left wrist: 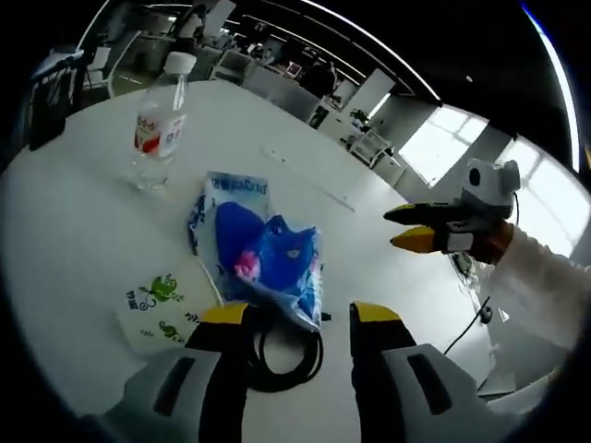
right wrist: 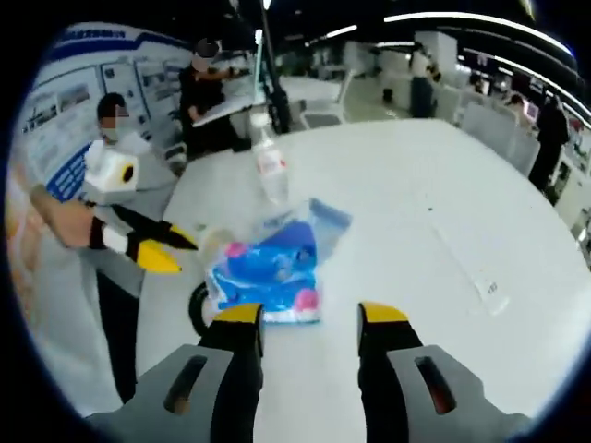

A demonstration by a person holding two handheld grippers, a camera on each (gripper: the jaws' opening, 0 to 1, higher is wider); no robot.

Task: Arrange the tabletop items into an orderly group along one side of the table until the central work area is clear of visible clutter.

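Going left to right in my left gripper view: water bottle (left wrist: 159, 122) upright far left on the bench (left wrist: 74, 240), green-print packet (left wrist: 159, 309) near, blue plastic bag (left wrist: 268, 257) centre over a black cable coil (left wrist: 277, 355). My left gripper (left wrist: 300, 318) fingers apart, empty, straddling the bag's near edge. Right gripper (left wrist: 411, 227) far right, fingers nearly together, empty. I'd pinch the bag low, avoid snagging cable, slide toward bottle.

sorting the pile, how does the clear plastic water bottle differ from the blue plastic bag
The clear plastic water bottle stands upright and rigid; the blue plastic bag lies flat and crumpled. The bottle is see-through with a red and white label; the bag is opaque blue with pink patches. Both rest on the white table.
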